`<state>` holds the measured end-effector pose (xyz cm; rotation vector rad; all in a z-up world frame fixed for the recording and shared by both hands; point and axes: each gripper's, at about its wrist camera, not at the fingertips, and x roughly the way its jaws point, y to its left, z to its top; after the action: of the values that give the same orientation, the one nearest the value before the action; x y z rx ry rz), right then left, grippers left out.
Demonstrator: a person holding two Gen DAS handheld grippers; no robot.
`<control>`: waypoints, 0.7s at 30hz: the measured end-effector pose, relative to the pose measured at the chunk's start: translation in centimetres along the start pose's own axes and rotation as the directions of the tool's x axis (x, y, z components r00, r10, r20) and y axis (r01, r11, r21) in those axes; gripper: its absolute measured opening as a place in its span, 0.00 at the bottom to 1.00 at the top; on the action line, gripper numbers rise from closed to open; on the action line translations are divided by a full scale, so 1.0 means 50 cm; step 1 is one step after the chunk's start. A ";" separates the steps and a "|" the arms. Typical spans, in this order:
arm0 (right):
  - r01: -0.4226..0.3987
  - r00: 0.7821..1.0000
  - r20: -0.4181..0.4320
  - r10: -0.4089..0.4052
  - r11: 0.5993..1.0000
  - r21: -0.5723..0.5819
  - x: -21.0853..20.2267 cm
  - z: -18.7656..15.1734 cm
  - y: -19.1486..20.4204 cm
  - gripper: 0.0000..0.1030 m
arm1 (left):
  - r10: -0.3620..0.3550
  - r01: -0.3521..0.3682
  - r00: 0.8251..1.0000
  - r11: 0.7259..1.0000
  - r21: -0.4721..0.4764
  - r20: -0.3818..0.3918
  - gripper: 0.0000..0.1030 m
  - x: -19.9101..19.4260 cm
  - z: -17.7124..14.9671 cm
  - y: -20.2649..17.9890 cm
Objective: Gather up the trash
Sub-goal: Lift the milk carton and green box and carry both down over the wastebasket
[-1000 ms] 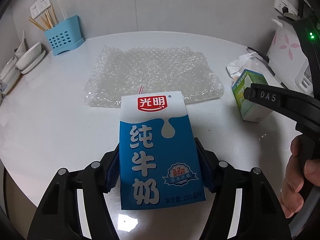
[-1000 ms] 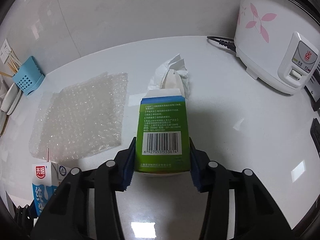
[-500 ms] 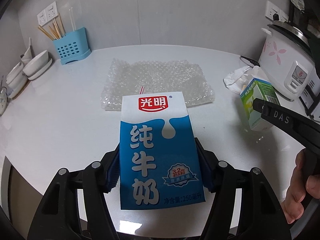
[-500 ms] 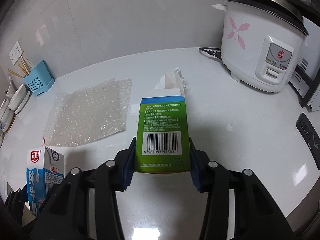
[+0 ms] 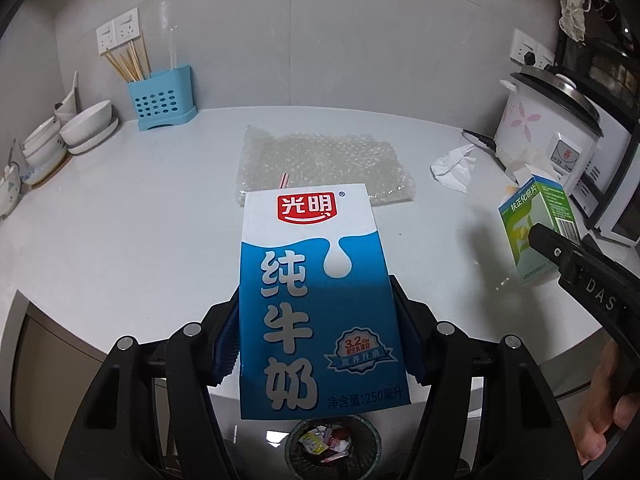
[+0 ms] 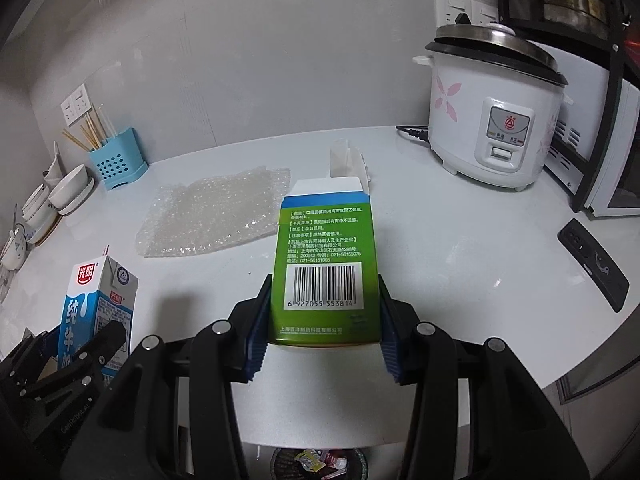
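Observation:
My left gripper is shut on a blue and white milk carton with a straw, held in the air over the counter's front edge. My right gripper is shut on a green medicine box with its flap open, also lifted off the counter. The carton also shows in the right wrist view, and the box in the left wrist view. A sheet of bubble wrap and a crumpled tissue lie on the white counter. A black trash bin with wrappers inside stands on the floor below both grippers.
A blue utensil holder with chopsticks and stacked white bowls stand at the back left. A white rice cooker with its cord stands at the back right. A black power strip lies at the right edge.
Both grippers have risen and pulled back from the counter with their items. The trash bin has come into view below.

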<state>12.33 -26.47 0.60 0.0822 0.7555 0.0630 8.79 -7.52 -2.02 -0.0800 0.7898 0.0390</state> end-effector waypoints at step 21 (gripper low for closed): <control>-0.042 0.988 0.142 0.055 0.995 -0.092 -0.208 -0.308 0.053 0.43 | -0.116 0.115 0.991 0.993 0.021 0.064 0.61 -0.175 -0.256 0.065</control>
<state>-5.89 -23.95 -3.23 0.0201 0.6048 0.1359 -6.65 -5.44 -4.98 -0.1074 0.7191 -0.0749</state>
